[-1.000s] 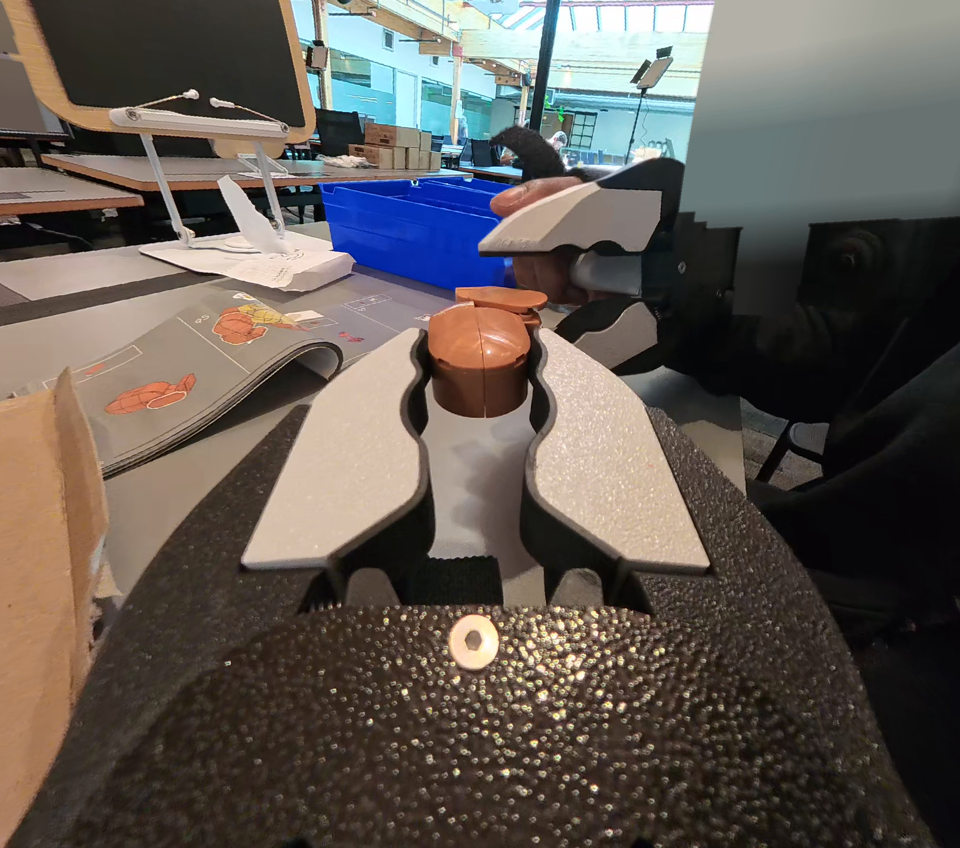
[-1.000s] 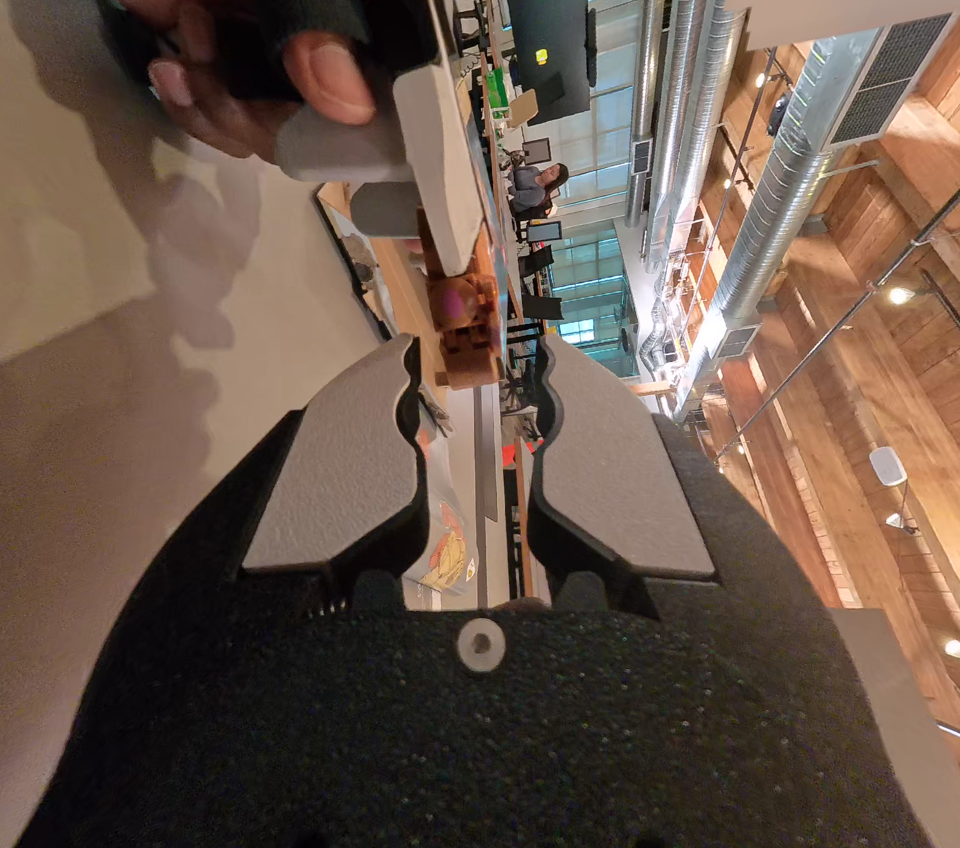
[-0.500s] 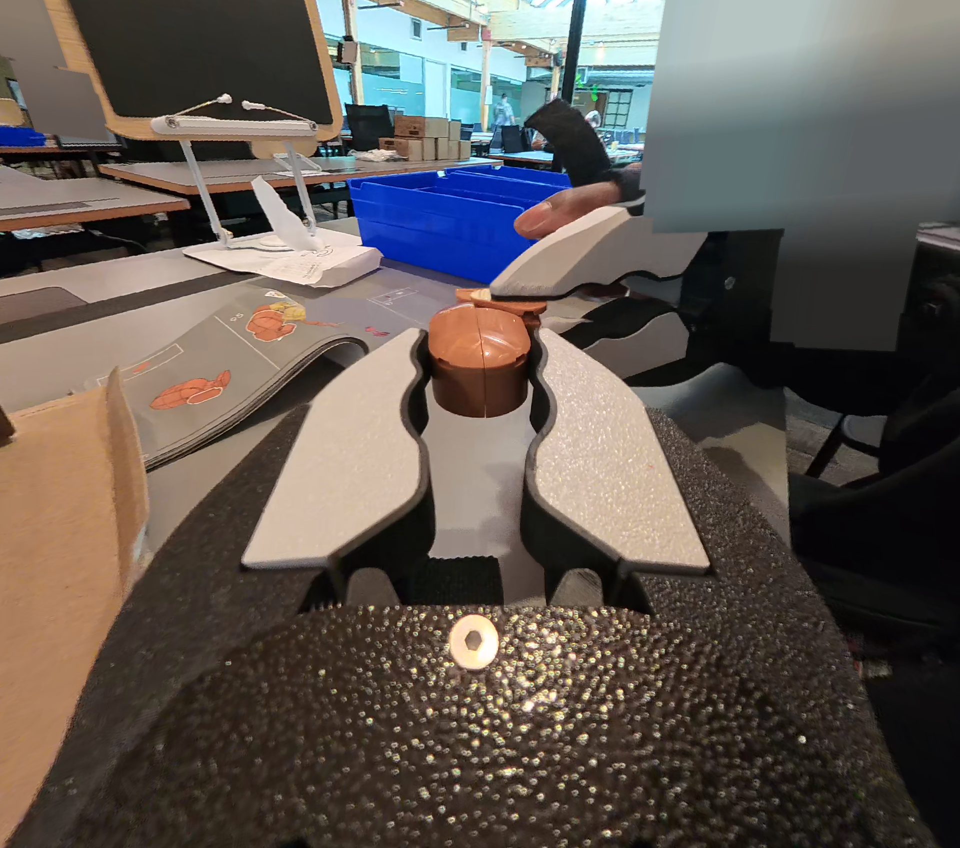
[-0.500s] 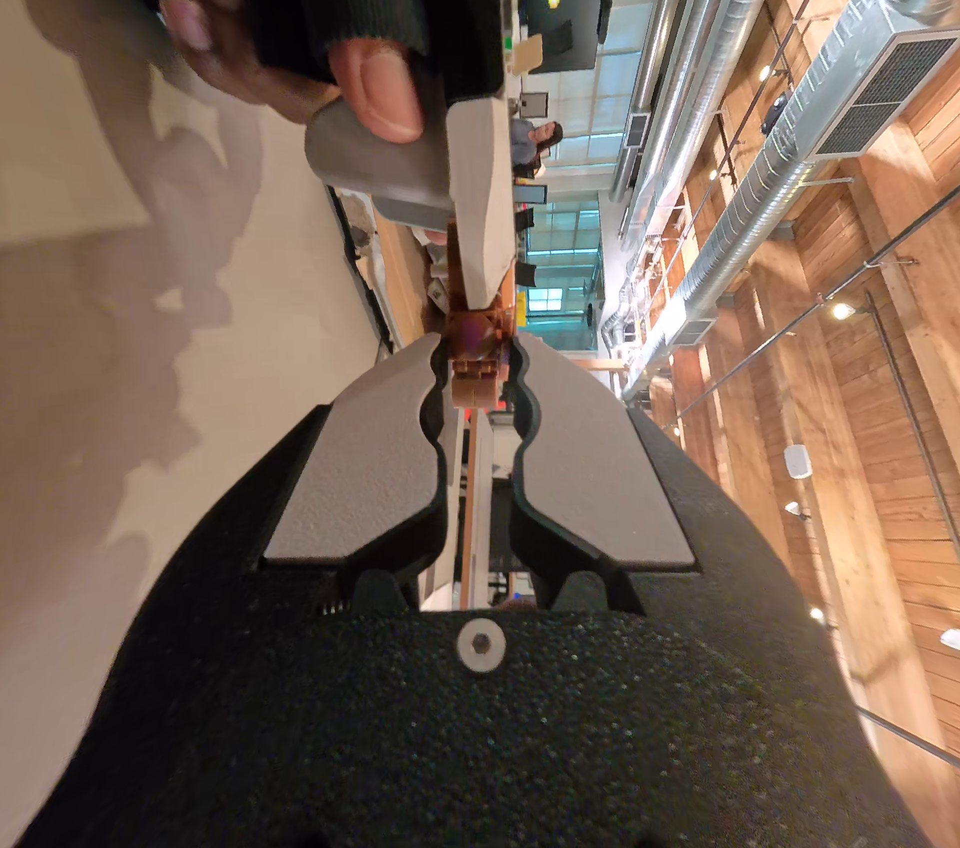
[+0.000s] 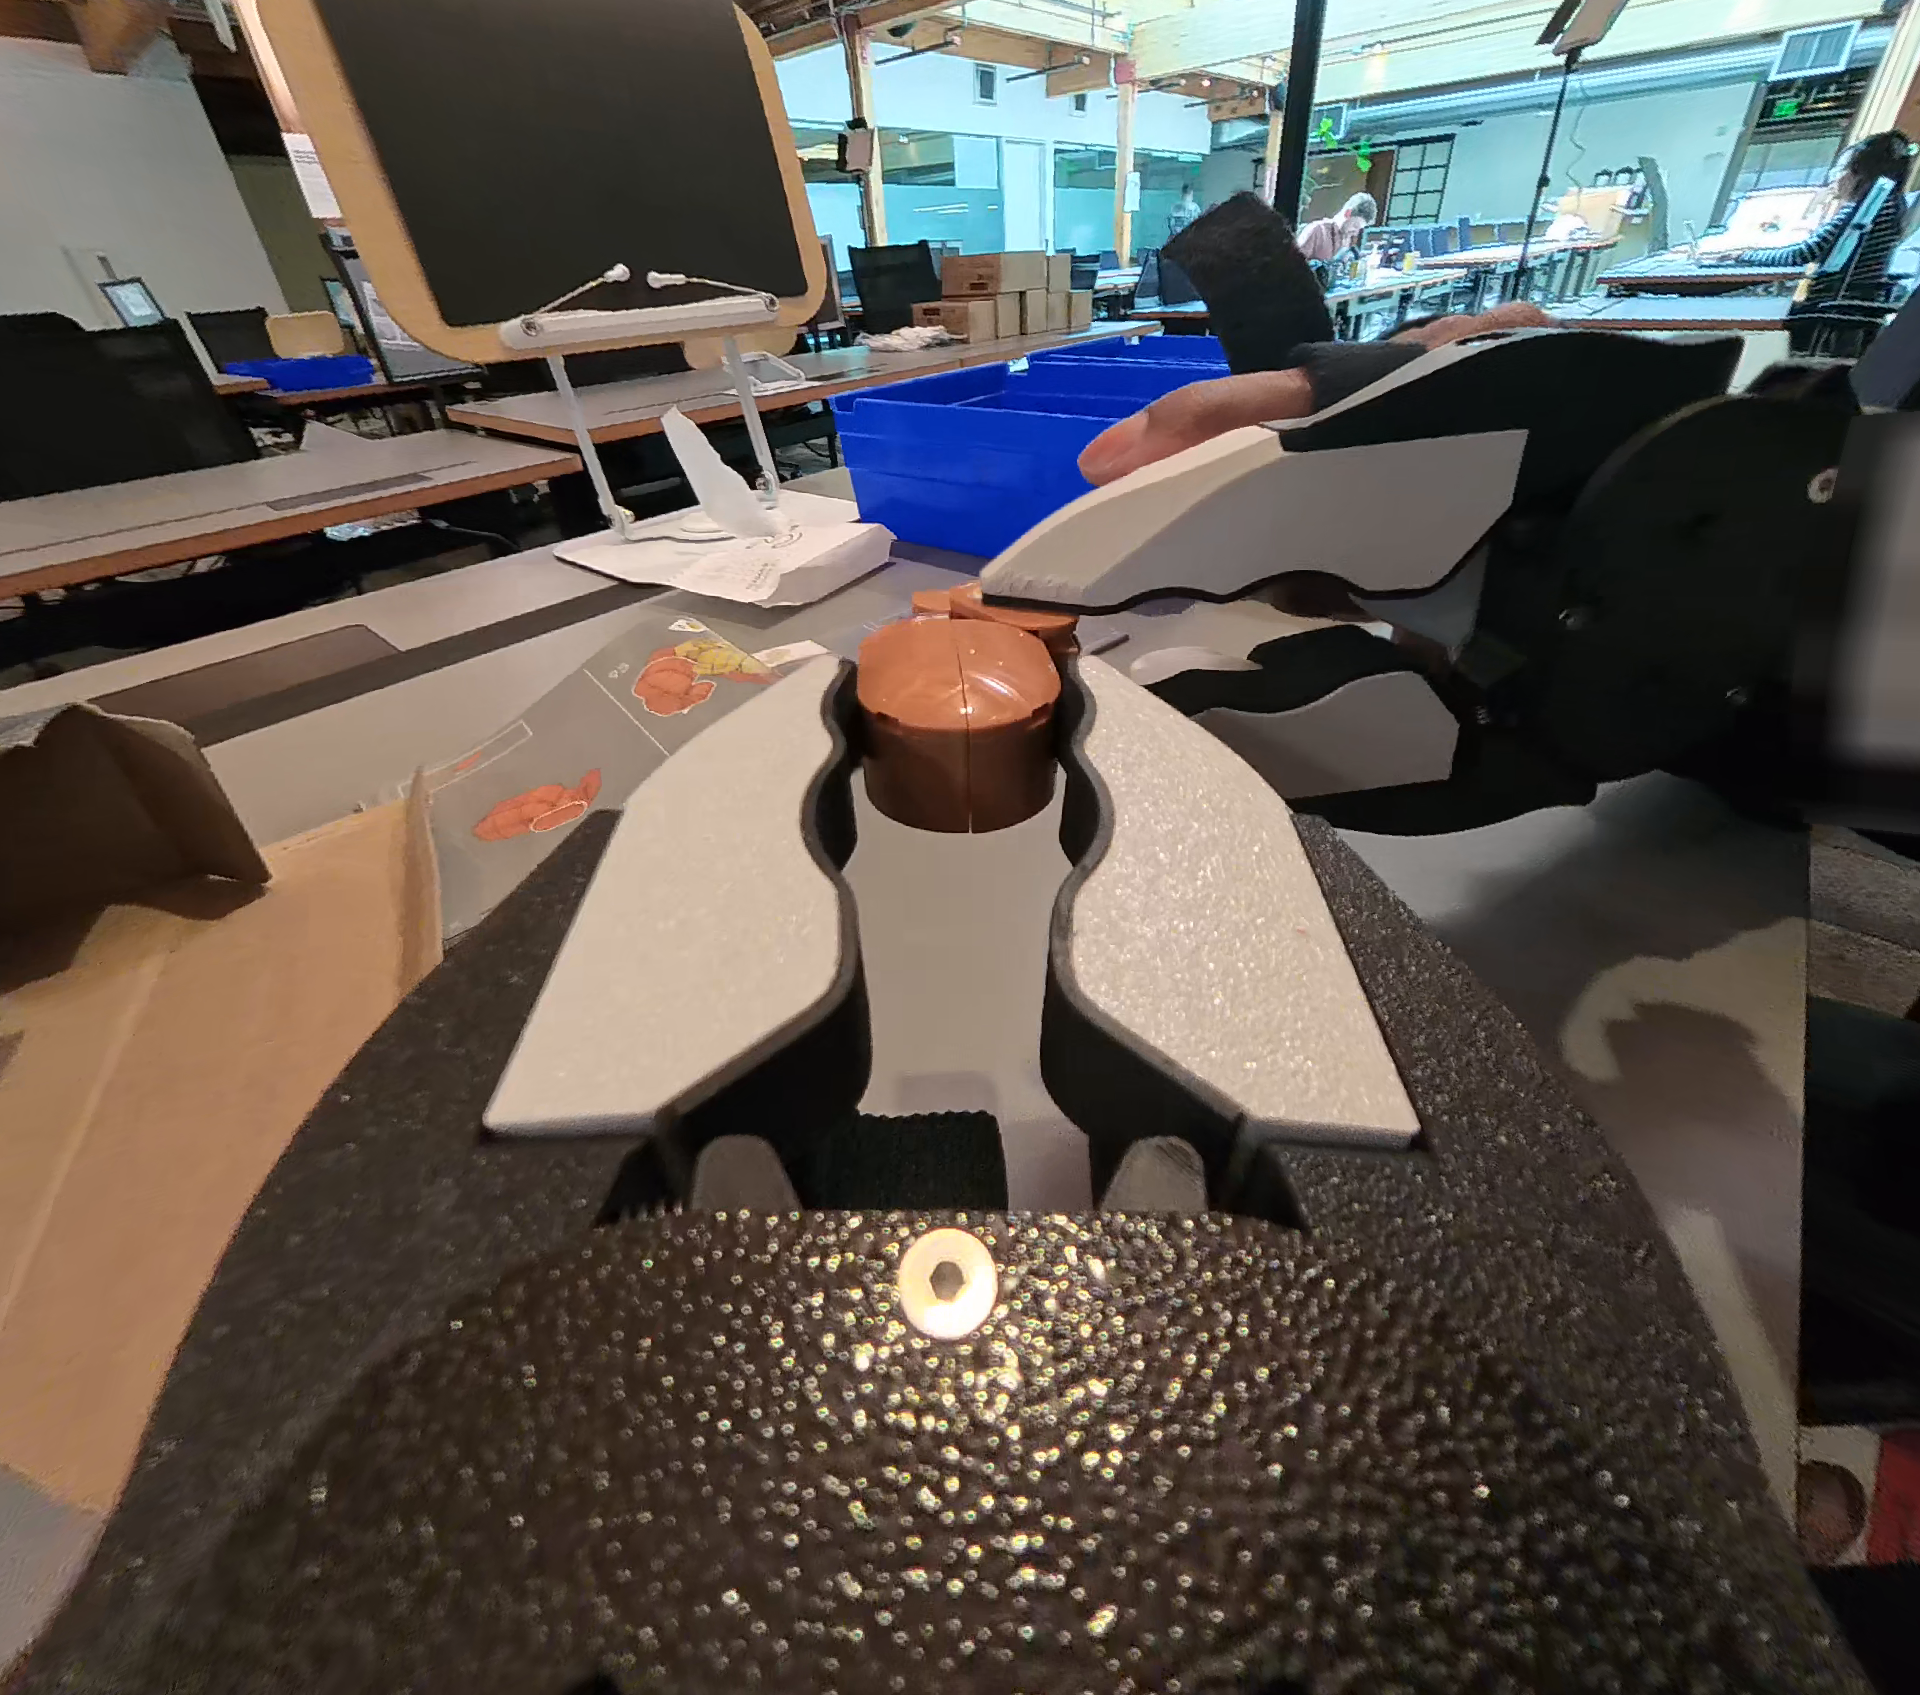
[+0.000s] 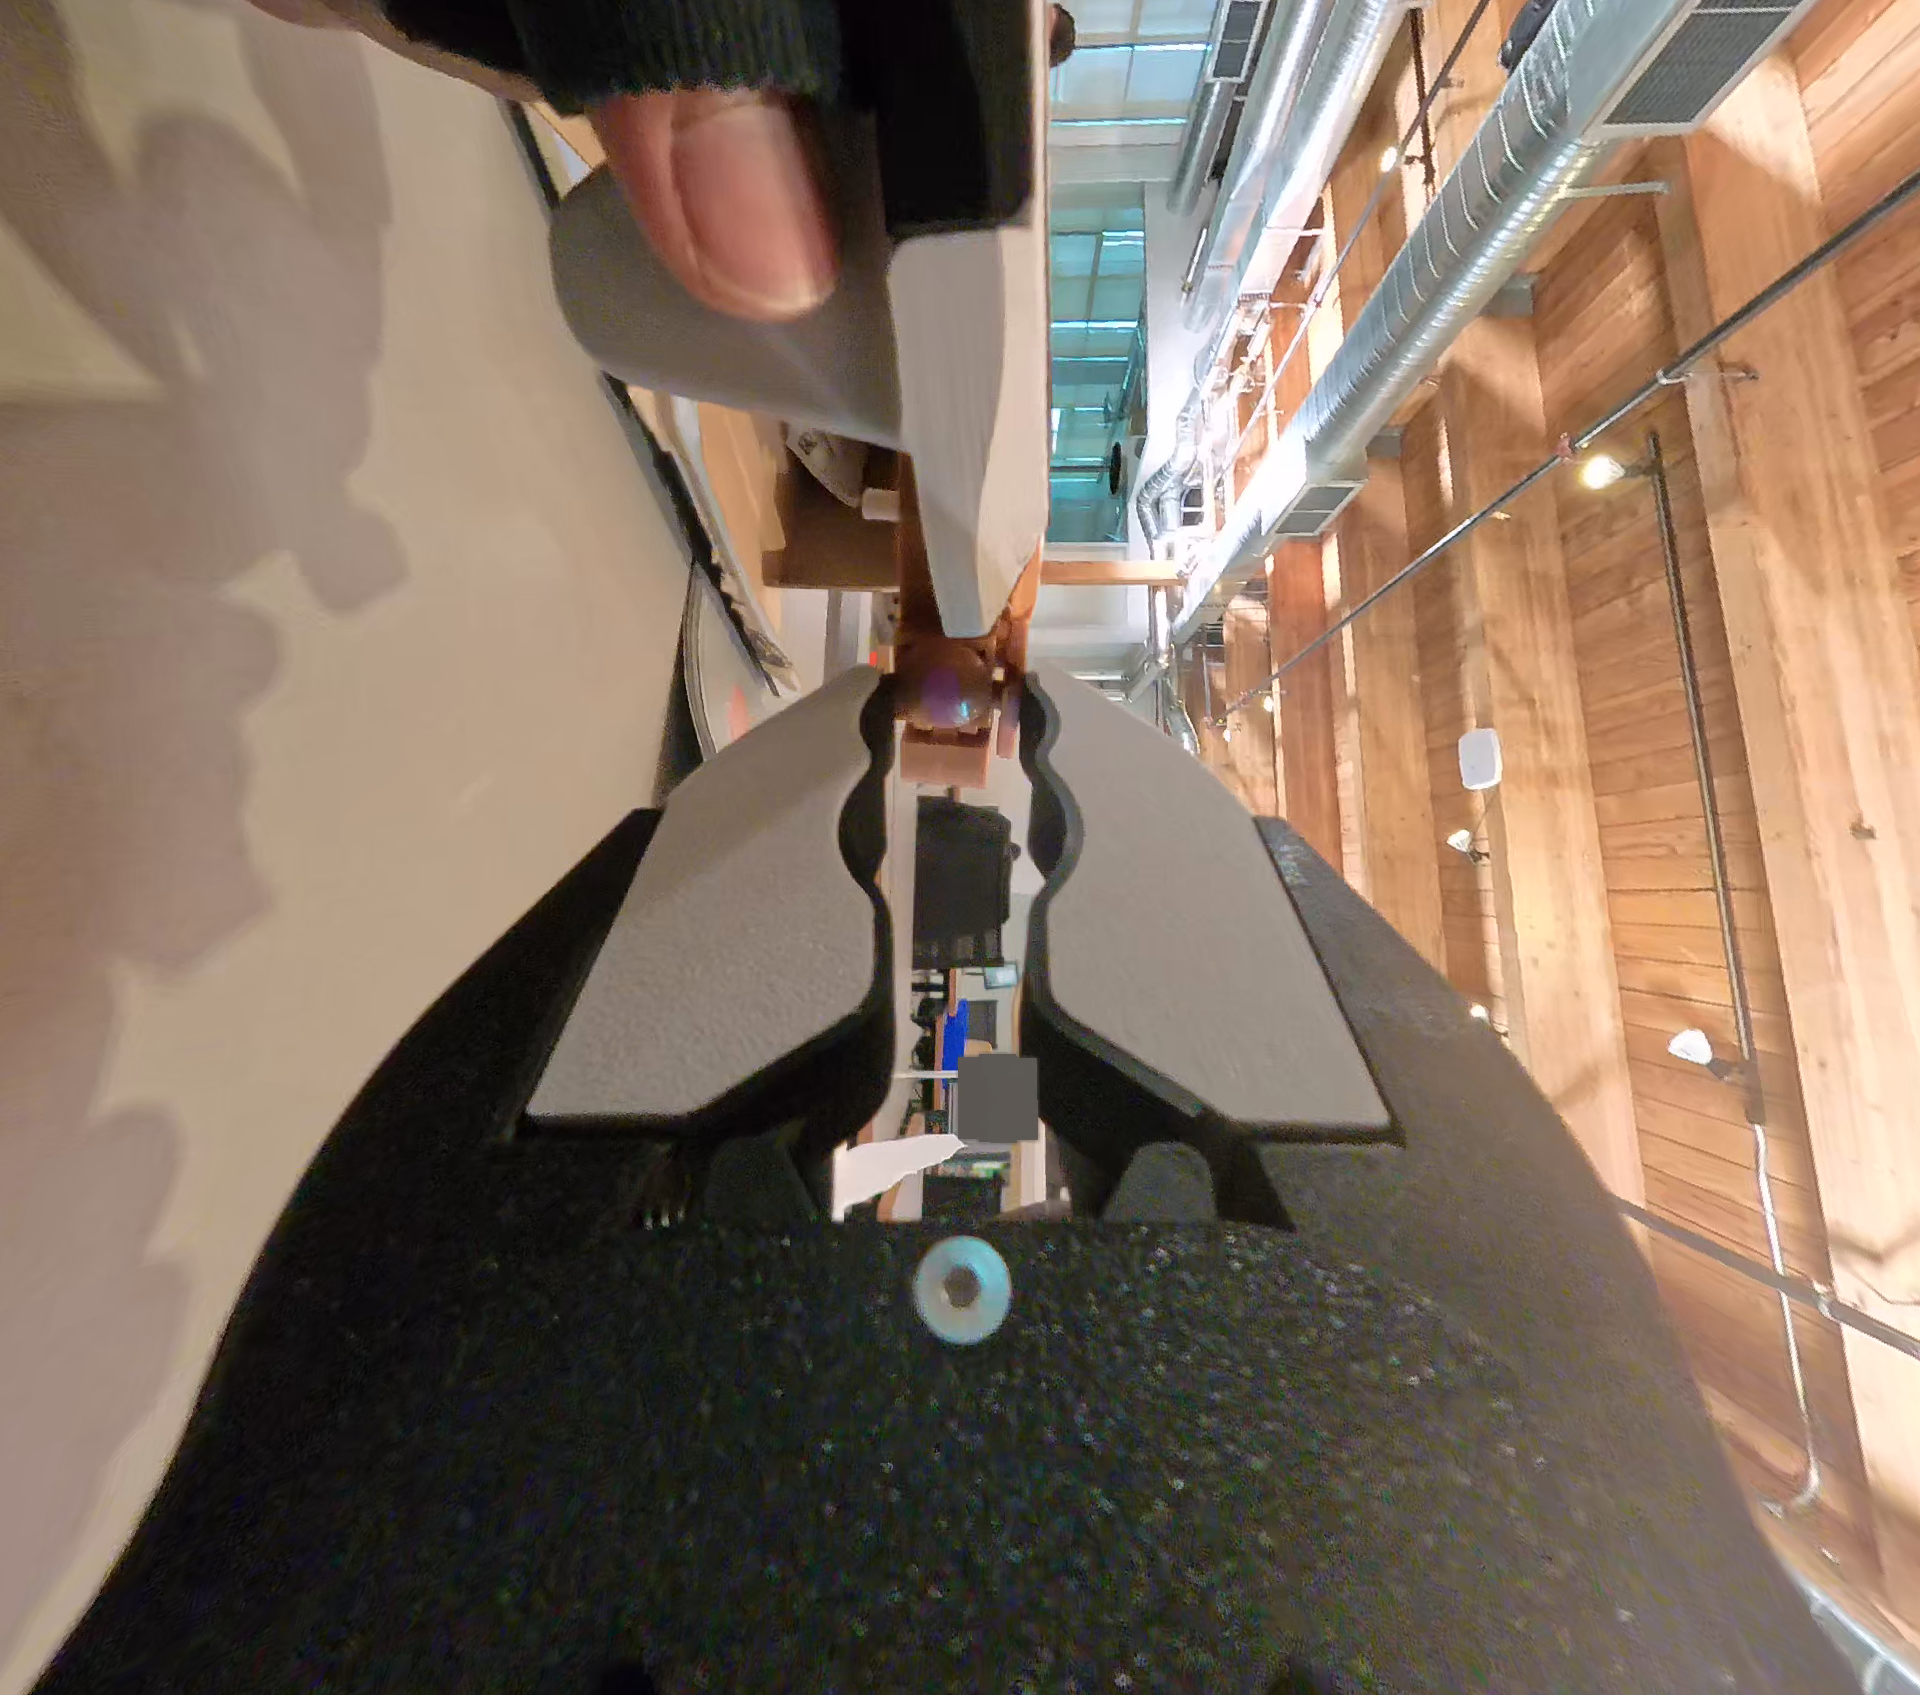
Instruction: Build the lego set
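My left gripper (image 5: 958,710) is shut on a brown rounded brick model (image 5: 956,736), with both pads against its sides, and holds it above the grey table (image 5: 312,741). My right gripper (image 5: 1070,632) comes in from the right, rolled on its side. Its upper finger presses on the flat brown plates (image 5: 1013,606) at the model's far end. In the right wrist view my right gripper (image 6: 951,710) is shut on the same brown model (image 6: 940,757), and the left gripper's finger (image 6: 977,502) reaches down to it from above, with a person's thumb (image 6: 727,211) on it.
An open instruction booklet (image 5: 623,710) lies on the table behind the model. A blue bin (image 5: 987,440), white papers (image 5: 748,565) and a dark board on a stand (image 5: 540,35) are farther back. A cardboard box (image 5: 156,1074) is at the near left. Less than 4 cm separates the two grippers' tips.
My right gripper moved in and shut on the far end of the brown model, then stayed shut. My left gripper kept its grasp. Both views shifted a little.
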The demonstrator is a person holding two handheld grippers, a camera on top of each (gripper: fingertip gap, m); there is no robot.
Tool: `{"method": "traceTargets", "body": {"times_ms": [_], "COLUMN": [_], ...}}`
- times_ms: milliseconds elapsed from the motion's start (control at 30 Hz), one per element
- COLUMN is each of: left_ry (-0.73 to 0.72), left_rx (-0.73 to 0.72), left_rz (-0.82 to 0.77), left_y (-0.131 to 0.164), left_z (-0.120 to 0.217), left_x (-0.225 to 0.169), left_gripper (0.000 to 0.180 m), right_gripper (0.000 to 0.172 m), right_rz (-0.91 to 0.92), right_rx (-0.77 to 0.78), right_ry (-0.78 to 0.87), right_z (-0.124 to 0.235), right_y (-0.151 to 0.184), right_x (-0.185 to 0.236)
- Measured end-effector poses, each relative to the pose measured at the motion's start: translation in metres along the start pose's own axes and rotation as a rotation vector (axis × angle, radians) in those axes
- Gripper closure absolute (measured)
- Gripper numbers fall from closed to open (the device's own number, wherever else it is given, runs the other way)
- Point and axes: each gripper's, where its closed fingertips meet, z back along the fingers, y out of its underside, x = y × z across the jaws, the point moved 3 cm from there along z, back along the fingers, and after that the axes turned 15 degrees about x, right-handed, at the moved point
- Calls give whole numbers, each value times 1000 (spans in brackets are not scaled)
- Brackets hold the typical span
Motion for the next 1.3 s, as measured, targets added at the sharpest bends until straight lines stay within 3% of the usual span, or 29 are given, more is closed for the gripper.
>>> {"method": "traceTargets", "body": {"times_ms": [1300], "left_ry": [-220], "left_rx": [-21], "left_rz": [-106], "left_y": [-9], "left_z": [-7], "left_x": [-5], "left_gripper": [145], "right_gripper": [150], "right_rz": [-14], "right_rx": [128], "right_ry": [102], "right_z": [-6], "right_y": [8], "right_x": [-6]}}
